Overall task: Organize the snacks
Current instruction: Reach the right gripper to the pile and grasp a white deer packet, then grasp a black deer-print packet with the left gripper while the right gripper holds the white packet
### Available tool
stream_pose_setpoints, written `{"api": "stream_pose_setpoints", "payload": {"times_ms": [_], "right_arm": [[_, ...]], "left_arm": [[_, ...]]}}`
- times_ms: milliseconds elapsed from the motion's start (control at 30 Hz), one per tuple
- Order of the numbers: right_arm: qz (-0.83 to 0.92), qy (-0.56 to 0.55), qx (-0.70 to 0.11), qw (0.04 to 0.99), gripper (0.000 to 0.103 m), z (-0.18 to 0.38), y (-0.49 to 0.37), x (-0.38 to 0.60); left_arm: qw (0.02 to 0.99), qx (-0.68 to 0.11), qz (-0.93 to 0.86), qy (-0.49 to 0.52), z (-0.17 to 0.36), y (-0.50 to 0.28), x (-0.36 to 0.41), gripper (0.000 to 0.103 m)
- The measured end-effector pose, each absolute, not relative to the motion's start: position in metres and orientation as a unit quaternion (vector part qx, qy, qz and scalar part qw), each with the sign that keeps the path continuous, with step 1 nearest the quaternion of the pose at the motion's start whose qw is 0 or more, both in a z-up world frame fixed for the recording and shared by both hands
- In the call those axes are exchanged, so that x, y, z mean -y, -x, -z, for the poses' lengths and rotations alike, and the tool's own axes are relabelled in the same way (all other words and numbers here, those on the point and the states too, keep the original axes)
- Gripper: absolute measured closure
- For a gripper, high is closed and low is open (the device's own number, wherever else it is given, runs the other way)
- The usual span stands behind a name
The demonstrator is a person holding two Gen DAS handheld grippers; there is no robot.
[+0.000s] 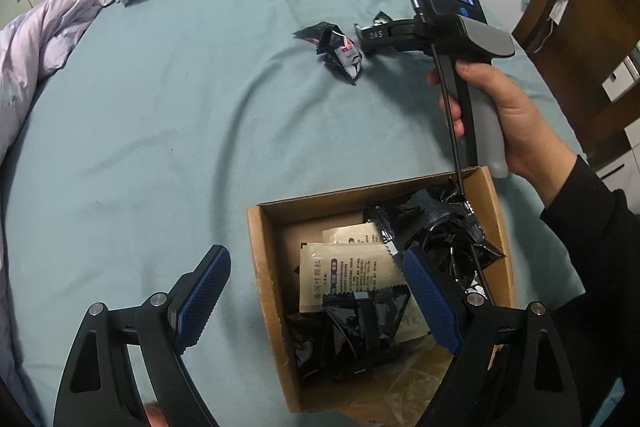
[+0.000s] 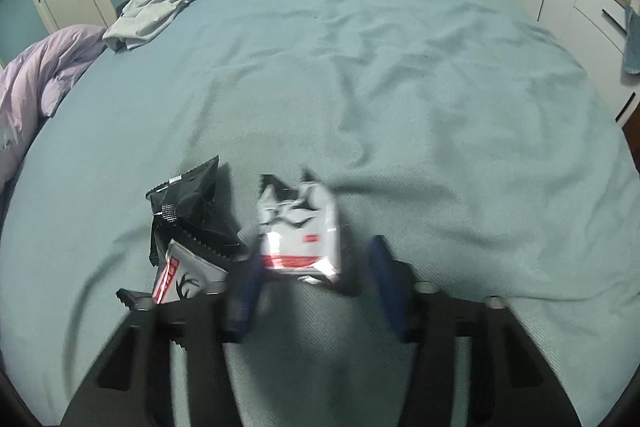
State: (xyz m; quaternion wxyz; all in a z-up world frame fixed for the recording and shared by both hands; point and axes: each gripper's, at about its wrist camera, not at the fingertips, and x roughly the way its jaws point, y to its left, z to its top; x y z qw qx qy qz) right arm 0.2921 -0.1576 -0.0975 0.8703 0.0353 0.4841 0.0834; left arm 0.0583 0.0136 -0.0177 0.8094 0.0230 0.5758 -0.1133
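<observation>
"DAS" on right gripper [image 1: 374, 41] body; beige sachet [image 1: 352, 277] Chinese print, illegible.

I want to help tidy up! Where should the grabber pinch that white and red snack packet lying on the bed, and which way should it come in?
Pinch the white and red packet across its flat lower body, by the red stripe. Come straight in along the blue sheet, as the right gripper already points: its open fingers sit either side of the packet. The far end is crumpled and would probably slip.

Blur around my right claw

My right gripper [image 2: 312, 275] and the white packet [image 2: 300, 233] were smeared; its print was unreadable.
</observation>
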Motion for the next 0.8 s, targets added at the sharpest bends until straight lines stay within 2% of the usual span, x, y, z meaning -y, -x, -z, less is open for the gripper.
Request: {"api": "stream_pose_setpoints", "payload": {"times_ms": [67, 233, 800], "right_arm": [[-0.084, -0.045, -0.480, 0.872, 0.071, 0.096, -0.290, 0.159], [-0.079, -0.055, -0.453, 0.886, 0.075, 0.083, -0.278, 0.165], [-0.056, -0.133, -0.457, 0.878, 0.075, 0.001, -0.148, 0.225]], "left_arm": [[0.811, -0.573, 0.111, -0.025, 0.016, -0.058, -0.014, 0.014], [0.817, -0.565, 0.105, -0.033, 0.014, -0.054, -0.015, 0.014], [0.843, -0.527, 0.080, -0.068, 0.010, -0.055, -0.011, 0.014]]}}
